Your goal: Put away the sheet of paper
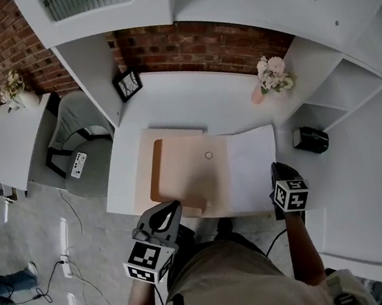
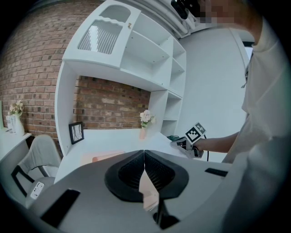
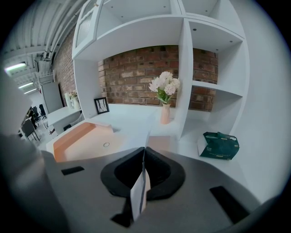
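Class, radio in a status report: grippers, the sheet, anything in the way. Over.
Left gripper shut on folder edge. Right gripper shut on sheet of paper, at open folder's right side. Nothing lying on the sheet.

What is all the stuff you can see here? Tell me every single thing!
desk: one, white, under white shelves by a brick wall
folder: one, peach, lying open on the desk
sheet of paper: one, white, on the folder's right side
picture frame: one, black, back left of the desk
vase of flowers: one, pink vase with pale flowers, back right of the desk
packet: one, dark green, on the white surface right of the folder
chair: one, grey, left of the desk
side table: one, white, far left, with another vase on it
left tongs: one, grey, shut on the folder's near edge
right tongs: one, grey, shut on the sheet of paper
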Available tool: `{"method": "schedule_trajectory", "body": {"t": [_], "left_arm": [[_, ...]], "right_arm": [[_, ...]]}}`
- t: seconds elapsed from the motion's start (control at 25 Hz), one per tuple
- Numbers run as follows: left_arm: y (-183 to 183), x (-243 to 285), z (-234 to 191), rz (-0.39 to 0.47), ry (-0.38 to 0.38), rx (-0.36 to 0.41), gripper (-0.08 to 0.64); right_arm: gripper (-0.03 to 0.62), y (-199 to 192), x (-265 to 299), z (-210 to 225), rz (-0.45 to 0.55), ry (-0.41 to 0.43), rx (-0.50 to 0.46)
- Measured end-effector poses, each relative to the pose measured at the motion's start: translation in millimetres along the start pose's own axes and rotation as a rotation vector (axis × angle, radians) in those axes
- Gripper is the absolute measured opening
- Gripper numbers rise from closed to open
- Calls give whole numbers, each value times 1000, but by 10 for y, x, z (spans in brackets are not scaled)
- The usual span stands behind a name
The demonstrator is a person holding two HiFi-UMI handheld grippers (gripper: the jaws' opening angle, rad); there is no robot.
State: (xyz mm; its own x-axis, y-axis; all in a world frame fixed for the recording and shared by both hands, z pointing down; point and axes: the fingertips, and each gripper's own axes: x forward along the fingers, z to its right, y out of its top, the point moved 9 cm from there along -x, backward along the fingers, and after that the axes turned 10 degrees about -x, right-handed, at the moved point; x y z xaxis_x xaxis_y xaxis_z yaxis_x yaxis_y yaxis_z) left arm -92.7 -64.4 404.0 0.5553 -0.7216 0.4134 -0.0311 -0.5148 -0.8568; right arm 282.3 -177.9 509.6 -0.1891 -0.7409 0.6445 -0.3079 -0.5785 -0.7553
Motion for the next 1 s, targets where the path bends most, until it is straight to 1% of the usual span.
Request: {"method": "schedule_trajectory", "body": {"t": [1.0], "left_arm": [[29, 17, -99, 5, 8, -11, 17]], "right_arm": [[28, 121, 114, -112, 1, 31, -13]]}}
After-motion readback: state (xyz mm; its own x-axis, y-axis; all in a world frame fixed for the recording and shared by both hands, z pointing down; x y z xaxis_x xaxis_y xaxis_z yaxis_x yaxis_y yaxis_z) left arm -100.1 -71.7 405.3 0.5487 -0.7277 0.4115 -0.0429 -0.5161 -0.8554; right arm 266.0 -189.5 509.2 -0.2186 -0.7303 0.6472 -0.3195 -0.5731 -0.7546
